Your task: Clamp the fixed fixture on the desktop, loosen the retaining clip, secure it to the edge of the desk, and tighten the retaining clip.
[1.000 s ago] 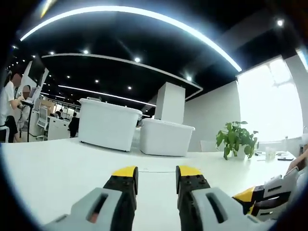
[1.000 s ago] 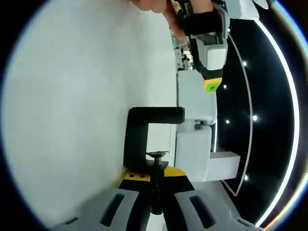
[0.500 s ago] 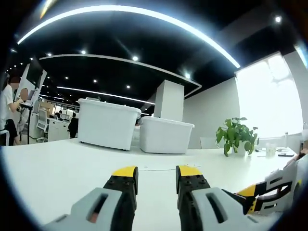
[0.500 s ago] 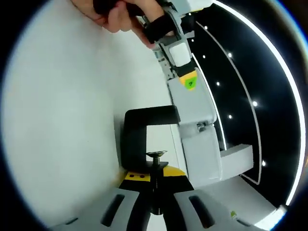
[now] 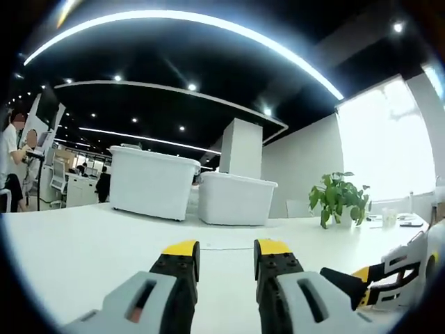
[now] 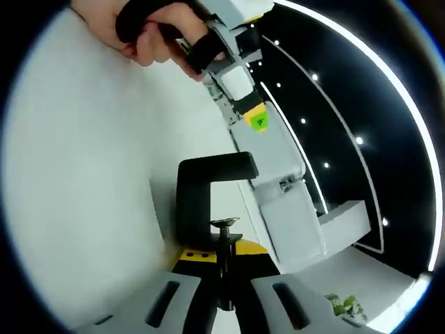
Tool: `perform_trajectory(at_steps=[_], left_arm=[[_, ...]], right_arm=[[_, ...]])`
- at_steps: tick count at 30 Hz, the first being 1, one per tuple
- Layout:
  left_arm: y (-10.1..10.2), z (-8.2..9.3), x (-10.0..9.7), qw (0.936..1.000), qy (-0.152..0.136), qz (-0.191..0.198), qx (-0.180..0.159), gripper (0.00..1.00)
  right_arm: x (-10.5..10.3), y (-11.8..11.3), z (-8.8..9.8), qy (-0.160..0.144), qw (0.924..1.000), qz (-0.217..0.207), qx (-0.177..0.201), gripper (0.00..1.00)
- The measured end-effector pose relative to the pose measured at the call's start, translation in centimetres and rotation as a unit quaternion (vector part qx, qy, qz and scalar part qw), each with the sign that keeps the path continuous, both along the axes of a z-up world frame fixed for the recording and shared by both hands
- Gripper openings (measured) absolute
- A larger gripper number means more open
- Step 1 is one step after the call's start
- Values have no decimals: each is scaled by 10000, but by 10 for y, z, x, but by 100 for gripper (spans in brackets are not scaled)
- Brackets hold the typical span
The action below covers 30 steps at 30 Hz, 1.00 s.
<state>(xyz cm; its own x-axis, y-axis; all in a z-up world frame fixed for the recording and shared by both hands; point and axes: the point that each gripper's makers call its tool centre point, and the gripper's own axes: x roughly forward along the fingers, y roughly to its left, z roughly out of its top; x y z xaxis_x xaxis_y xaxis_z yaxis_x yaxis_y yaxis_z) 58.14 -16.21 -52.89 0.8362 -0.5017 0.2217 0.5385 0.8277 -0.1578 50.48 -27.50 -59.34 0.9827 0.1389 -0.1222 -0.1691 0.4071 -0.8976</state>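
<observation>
A black C-shaped clamp fixture (image 6: 205,202), its threaded screw (image 6: 224,257) with round pad pointing into the open mouth, rises above the white desk (image 6: 83,209).

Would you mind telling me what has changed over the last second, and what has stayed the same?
Mostly the right claw rolled, so its view tilted; the left claw and the hand holding it now sit further left there. It stays shut on the black C-clamp. The left claw's jaws remain apart, holding nothing, above the white table.
</observation>
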Motion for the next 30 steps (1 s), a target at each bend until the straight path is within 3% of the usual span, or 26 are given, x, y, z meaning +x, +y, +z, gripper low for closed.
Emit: perform_trajectory(at_steps=[6, 12, 19, 30], left_arm=[[-2, 0, 0, 10000, -22, 15, 42, 33], [0, 7, -1, 9997, -69, -47, -222, 33], [2, 8, 0, 9996, -78, -28, -255, 33], [5, 9, -1, 9994, -90, -39, -332, 33]], right_arm=[[2, -3, 3, -113, 9996, 45, 256, 4], [10, -4, 4, -111, 9994, 171, 265, 4], [11, 0, 3, -69, 9994, 279, 206, 4], [1, 4, 7, 10, 9967, 461, 669, 3]])
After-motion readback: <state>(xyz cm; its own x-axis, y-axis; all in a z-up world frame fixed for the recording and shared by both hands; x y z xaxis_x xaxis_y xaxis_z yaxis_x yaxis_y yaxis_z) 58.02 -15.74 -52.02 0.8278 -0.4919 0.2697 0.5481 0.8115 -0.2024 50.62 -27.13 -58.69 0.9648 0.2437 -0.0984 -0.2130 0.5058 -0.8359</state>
